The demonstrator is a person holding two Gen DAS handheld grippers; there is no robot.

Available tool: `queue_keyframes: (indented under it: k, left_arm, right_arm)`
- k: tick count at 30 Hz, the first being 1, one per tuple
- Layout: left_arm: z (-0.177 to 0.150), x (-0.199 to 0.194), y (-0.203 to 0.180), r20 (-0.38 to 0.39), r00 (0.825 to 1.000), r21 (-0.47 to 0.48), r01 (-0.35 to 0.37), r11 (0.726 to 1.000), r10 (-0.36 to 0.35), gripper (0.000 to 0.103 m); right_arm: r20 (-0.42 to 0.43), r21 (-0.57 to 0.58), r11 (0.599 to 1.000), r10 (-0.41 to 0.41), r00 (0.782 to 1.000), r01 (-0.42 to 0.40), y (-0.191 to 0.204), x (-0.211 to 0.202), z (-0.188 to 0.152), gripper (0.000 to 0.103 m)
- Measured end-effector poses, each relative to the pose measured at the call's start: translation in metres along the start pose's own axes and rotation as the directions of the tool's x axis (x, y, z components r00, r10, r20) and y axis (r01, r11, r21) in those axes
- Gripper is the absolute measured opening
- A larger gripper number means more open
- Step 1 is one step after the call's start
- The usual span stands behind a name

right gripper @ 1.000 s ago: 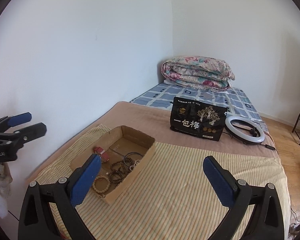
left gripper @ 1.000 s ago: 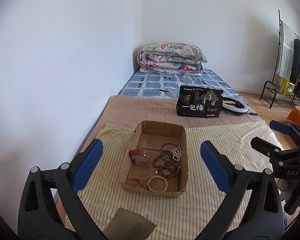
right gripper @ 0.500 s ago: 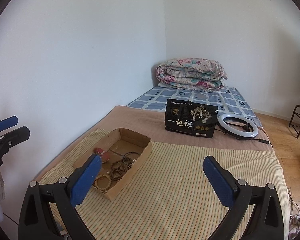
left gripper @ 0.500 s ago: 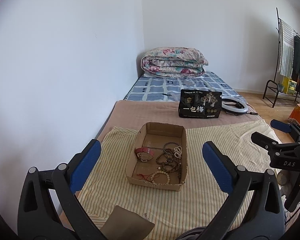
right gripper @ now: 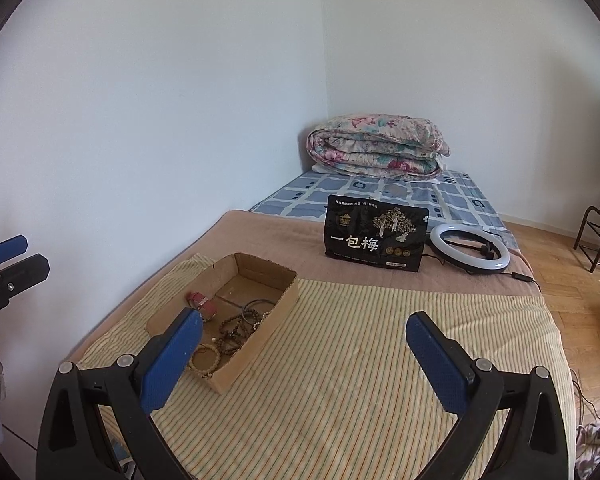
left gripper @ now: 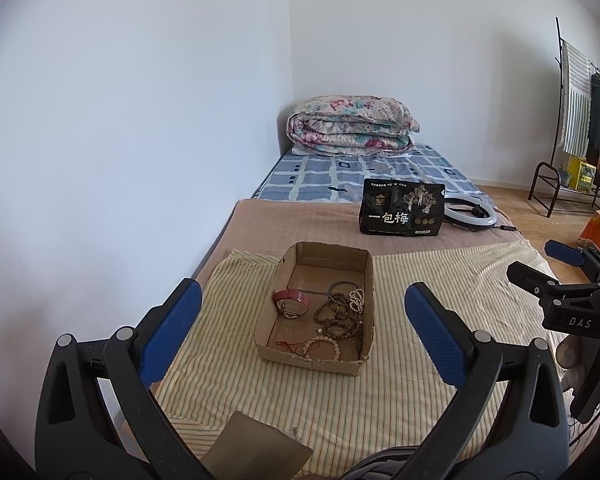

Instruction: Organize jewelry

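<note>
A shallow cardboard box (left gripper: pixel 368 276) sits on a striped cloth (left gripper: pixel 420 380) on the bed. Inside lie a red-strap watch (left gripper: pixel 290 302), dark bead bracelets (left gripper: pixel 340 316), a pale bead bracelet (left gripper: pixel 328 346) and a black ring. My left gripper (left gripper: pixel 304 328) is open and empty, held back from the box's near edge. My right gripper (right gripper: pixel 300 354) is open and empty, to the right of the box (right gripper: pixel 260 332). Each gripper shows at the edge of the other's view, the right one (left gripper: pixel 556 276) and the left one (right gripper: pixel 12 260).
A black snack bag (left gripper: pixel 402 208) stands behind the box with a ring light (left gripper: pixel 472 212) beside it. A folded floral quilt (left gripper: pixel 352 126) lies at the bed's head. White wall runs along the left. A clothes rack (left gripper: pixel 584 120) stands at the right.
Both grippers have drawn back and up from the box, so it looks smaller and farther. The jaws have stayed open and the jewelry has not moved.
</note>
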State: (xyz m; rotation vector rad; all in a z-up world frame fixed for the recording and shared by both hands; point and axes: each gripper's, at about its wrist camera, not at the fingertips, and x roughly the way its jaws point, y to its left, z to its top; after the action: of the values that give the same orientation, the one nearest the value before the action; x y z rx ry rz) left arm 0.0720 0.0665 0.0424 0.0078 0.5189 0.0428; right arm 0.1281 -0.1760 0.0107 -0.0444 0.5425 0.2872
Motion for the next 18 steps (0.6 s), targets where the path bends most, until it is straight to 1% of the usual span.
queue_keyframes:
  k: [9,18]
  left_arm:
    - [0.001,-0.011,0.0,0.011,1.0,0.001,-0.001,1.0,0.001,0.103]
    - [0.01,-0.021,-0.001,0.03,1.0,-0.009,-0.008,1.0,0.008,0.103]
  right_arm:
    - [0.0,0.004,1.0,0.003,1.0,-0.003,-0.002,-0.002,0.0,0.103]
    - [0.014,0.001,1.0,0.002,1.0,-0.002,-0.001,-0.011,0.0,0.103]
